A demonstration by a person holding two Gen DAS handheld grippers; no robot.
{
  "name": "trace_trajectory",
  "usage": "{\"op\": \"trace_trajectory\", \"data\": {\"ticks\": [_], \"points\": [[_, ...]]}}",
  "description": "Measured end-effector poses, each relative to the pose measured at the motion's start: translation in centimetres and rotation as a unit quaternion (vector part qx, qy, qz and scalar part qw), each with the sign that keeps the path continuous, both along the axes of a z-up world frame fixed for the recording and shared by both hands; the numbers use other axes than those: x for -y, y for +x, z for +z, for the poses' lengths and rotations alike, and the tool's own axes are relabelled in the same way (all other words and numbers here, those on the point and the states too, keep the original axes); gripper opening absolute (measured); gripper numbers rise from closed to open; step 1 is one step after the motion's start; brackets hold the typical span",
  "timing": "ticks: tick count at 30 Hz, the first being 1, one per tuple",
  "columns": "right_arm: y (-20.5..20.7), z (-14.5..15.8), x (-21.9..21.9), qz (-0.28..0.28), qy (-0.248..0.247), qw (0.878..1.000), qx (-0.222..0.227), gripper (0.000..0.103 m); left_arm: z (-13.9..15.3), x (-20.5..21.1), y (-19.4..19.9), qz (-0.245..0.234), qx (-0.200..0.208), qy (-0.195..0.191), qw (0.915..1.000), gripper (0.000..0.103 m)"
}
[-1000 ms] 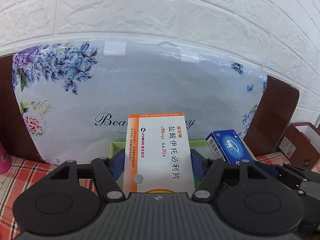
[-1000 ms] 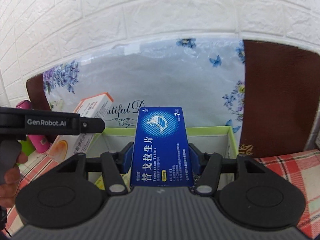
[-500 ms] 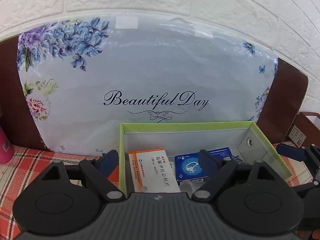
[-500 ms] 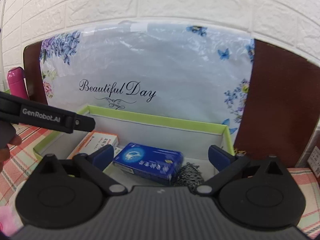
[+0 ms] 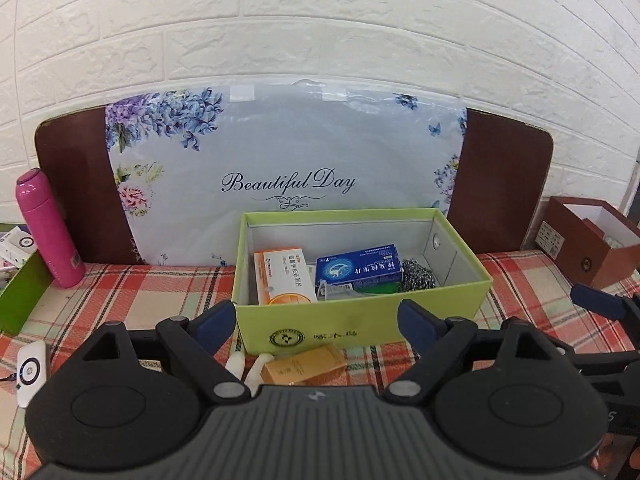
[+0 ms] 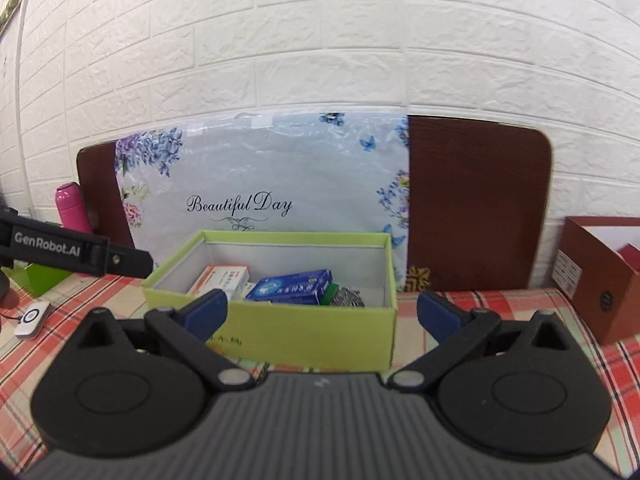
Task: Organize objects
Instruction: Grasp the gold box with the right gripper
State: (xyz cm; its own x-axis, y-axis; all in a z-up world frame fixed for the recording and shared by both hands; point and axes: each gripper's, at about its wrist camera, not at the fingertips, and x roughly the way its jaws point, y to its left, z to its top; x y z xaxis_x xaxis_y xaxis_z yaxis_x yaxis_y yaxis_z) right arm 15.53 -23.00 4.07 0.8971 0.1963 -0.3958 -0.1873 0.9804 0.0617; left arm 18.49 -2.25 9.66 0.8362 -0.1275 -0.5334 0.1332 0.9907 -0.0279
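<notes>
From the left wrist view, the left gripper [image 5: 316, 320] stands spread wide with nothing between its pads; its jaws have just been opening. Straight ahead of it sits the green box [image 5: 360, 316], and inside lie the orange-and-white medicine box [image 5: 284, 276] toward the left and the blue medicine box [image 5: 358, 268] beside it, with a steel scourer [image 5: 418, 276] at the right end. Just beneath the fingertips, on the checked cloth in front of the box, a small tan carton [image 5: 306, 364] and a white tube-like item [image 5: 256, 368] wait outside. A pink bottle [image 5: 48, 232] stands far off to the left.

From the right wrist view, the right gripper [image 6: 322, 312] is likewise spread and empty, its jaws having just been opening. The same green box [image 6: 304, 332] lies directly ahead, holding both medicine boxes. The left gripper's arm crosses at the left edge.

Judging from this, two cartons are stowed; the loose items on the cloth probably remain.
</notes>
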Motion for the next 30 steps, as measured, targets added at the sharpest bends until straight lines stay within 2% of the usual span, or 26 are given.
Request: {"op": "trace_trajectory", "data": {"ticks": [7,12,15,25,30], "points": [[-6.5,-1.2,0.4,-0.001,0.007,1.0,-0.004,0.103,-1.7,1.1,-5.8,-0.015,-0.012,-0.009,0.9998,0.091],[-9.6,-3.0,0.0,-0.004,-0.009,1.0,-0.016,0.103,-3.6,2.0,-8.3,-0.021,-0.028,-0.012,0.9993,0.091],[-10.9,-4.4,-0.2,-0.008,-0.019,0.999,-0.029,0.103,-4.7,2.0,-8.9,-0.019,-0.047,-0.028,0.9983,0.091],[-12.7,-7.1,0.1,-0.014,-0.01,0.997,-0.069,0.103,-7.3,1.4,-9.5,-0.004,-0.089,-0.045,0.995,0.091],[-12.7,-7.9,-0.1,-0.008,-0.013,0.997,-0.08,0.103,-8.7,0.3,-10.1,-0.019,-0.104,-0.057,0.9928,0.091]]}}
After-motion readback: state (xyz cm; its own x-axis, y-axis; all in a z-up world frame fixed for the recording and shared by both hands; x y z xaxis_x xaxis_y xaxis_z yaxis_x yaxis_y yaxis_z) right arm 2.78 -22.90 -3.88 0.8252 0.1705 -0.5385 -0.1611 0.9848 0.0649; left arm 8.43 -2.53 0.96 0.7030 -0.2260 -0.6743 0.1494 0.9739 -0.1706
